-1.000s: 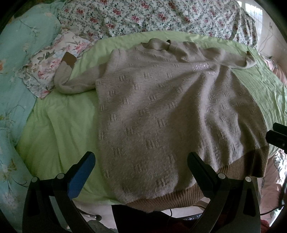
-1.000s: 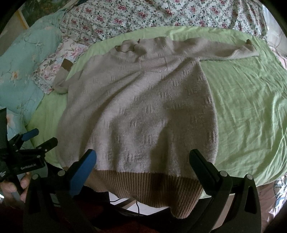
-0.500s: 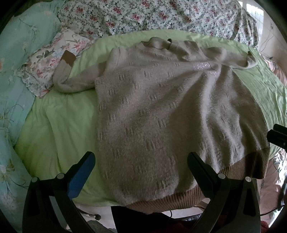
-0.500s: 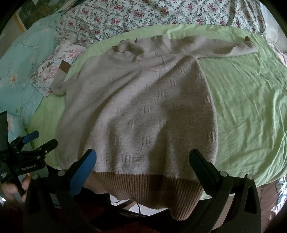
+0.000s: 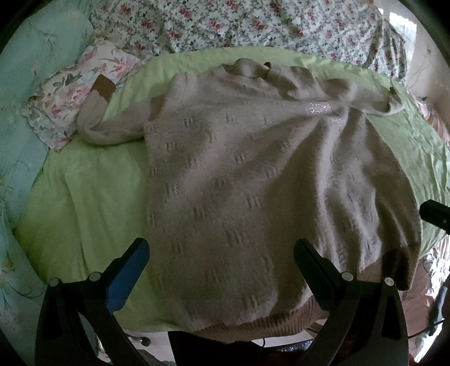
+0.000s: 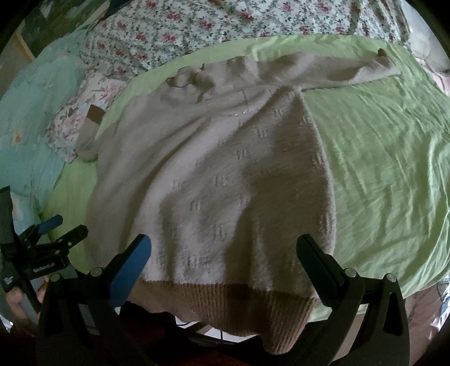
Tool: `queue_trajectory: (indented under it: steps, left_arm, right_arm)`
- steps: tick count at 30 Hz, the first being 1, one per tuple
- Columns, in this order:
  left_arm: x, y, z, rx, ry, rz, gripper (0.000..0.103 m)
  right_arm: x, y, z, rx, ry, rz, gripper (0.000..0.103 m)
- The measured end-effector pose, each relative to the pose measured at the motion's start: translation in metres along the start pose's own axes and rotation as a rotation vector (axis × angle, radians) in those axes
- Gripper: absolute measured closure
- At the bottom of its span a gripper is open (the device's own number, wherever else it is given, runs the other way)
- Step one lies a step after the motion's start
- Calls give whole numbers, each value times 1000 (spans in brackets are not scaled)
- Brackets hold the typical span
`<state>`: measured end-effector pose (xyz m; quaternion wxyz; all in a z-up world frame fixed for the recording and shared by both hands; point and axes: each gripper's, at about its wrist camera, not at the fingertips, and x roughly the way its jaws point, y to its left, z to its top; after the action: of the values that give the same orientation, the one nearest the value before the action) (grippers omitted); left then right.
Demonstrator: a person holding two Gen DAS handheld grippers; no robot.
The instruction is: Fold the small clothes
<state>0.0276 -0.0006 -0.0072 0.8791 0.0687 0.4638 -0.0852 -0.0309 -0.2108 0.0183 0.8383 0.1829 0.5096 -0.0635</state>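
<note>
Vs 1 s ago: little change. Both cams have edged a bit fwd/up, so the sweater (image 5: pixel 253 183) sits slightly lower in frame; its layout on the bed is the same. Both grippers still hover, jaws still spread wide, nothing in them.

Near: left gripper (image 5: pixel 220 257) is over the hem (image 5: pixel 281 326), w/ its blue-padded finger (image 5: pixel 126 278) above bare sheet (image 5: pixel 84 202) left of the sweater and the black finger over the knit body. Right gripper (image 6: pixel 223 253) straddles the lower body just above the brown ribbed hem (image 6: pixel 239 307), which droops over the bed's front edge. In the right cam the left gripper (image 6: pixel 60 229) shows at the lower-left edge, jaws apart, w/ a bit of the person's hand (image 6: pixel 15 301) below it.

Mid: sweater lies flat, front up, on the light green sheet (image 6: pixel 379 169), hem toward the cams, collar (image 5: pixel 247 70) away. One sleeve (image 5: pixel 112 126) bends out left, its brown cuff (image 5: pixel 102 87) resting on a floral pillow (image 5: pixel 64 104). Other sleeve (image 6: pixel 323 70) stretches right across the sheet.

Far: floral quilt (image 5: pixel 253 25) bunched along the back of the bed; teal floral bedding (image 5: pixel 25 84) at left. Bright window light at the top right, detail washed out.
</note>
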Motion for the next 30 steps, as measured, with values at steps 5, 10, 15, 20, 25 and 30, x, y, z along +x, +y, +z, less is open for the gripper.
queue_trajectory:
  steps: [5,10,15,20,25,30]
  left_arm:
    - [9,-1,9,13,8,47,1]
    - [16,2,17,9,1,45,1]
    - [26,5,29,5,4,55,1]
    - [35,8,42,-3,14,57,1]
    - [45,8,54,-5,35,54,1]
    - [56,9,61,-15,60,47,1]
  right_arm:
    - [1,-11,10,45,-6,22,0]
    - [3,-22,22,67,-30,35,0]
    - [3,-44,40,95,-72,31,0]
    - [4,-76,68,135,-135,4,0]
    - [7,-118,115,153,-210,-63,6]
    - [12,-176,172,200,-281,-98,19]
